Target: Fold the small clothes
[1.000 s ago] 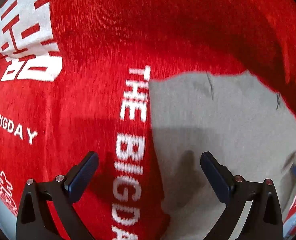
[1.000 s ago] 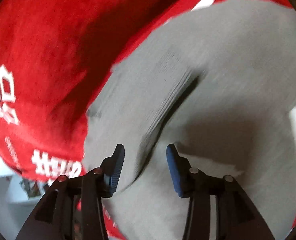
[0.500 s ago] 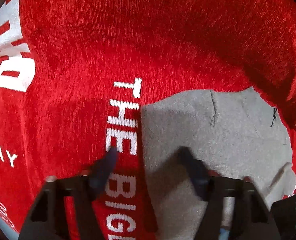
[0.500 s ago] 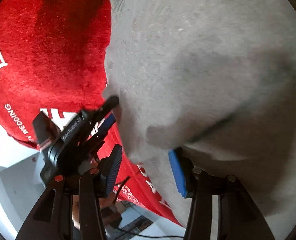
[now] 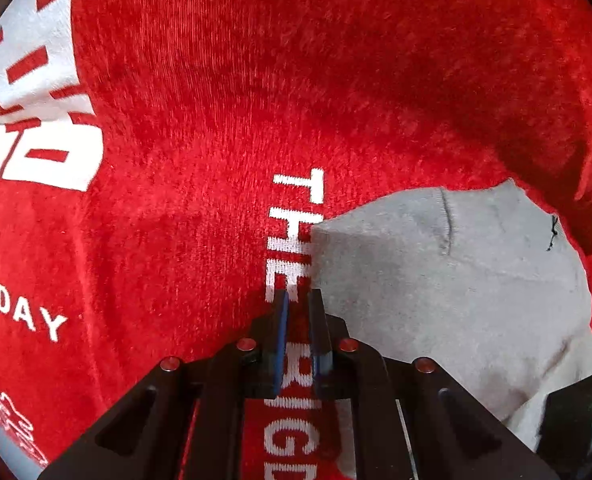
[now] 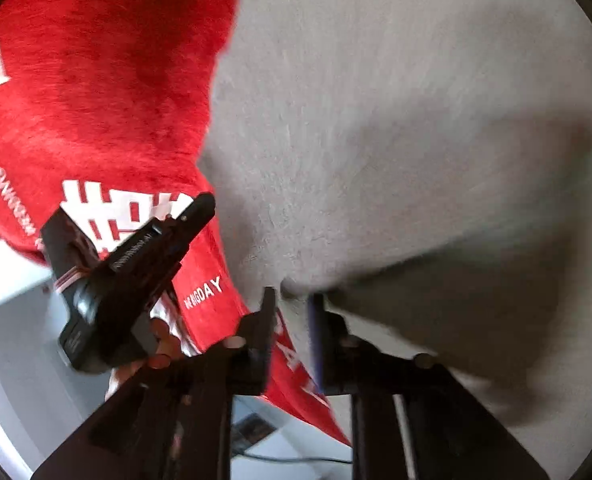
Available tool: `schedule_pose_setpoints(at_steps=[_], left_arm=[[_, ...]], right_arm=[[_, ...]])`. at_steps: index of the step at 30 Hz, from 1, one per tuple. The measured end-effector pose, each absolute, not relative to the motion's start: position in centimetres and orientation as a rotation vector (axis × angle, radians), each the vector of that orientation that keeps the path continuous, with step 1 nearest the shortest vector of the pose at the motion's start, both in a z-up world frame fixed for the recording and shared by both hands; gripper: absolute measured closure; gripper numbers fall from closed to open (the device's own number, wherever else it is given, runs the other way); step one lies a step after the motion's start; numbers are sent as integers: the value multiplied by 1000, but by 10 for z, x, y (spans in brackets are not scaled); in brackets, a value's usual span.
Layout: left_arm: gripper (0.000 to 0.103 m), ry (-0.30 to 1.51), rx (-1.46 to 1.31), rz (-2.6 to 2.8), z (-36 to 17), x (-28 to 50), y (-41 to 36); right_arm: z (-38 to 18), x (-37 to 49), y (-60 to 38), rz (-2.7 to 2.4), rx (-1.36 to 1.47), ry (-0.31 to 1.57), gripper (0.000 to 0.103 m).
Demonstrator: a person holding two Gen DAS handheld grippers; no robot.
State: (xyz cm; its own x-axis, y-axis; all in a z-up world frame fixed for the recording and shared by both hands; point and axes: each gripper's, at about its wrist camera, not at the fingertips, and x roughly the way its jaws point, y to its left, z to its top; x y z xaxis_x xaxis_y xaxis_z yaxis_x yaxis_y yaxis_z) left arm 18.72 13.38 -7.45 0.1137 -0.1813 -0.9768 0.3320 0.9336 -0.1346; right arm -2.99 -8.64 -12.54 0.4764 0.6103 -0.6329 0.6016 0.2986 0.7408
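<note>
Both jaws had just closed: left hand-held gripper point(image 5: 296, 320) and right hand-held gripper point(image 6: 292, 320) each pinched the grey garment's point(image 5: 436, 280) edge beside the red cloth point(image 5: 216, 120), ready for folding.

Our left hand-held gripper point(image 5: 297, 300) is pinched nearly closed on cloth; our right hand-held gripper point(image 6: 292, 300) likewise, at 6 o'clock.

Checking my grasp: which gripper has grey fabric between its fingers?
The right gripper: a corner of the grey garment sits between its fingers. The left gripper straddles white lettering on the red cloth.
</note>
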Motion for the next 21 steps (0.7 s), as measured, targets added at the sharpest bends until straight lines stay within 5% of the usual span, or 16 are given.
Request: schedule_pose_setpoints(at_steps=[2, 10, 11, 12, 21], left_arm=[[91, 1380, 141, -383, -64, 181, 134], [91, 1336, 154, -441, -45, 140, 119], [91, 1343, 165, -435, -49, 135, 110], [91, 1356, 169, -429, -54, 134, 107], [91, 1369, 222, -382, -72, 107, 90]], right_arm=[[-110, -50, -120, -92, 1299, 1133, 57], [-111, -115, -243, -485, 1387, 985, 56], [-111, -112, -250, -490, 1373, 975, 63], [-107, -103, -251, -503, 1337, 987, 97], [-103, -127, -265, -598, 1071, 1136, 95]])
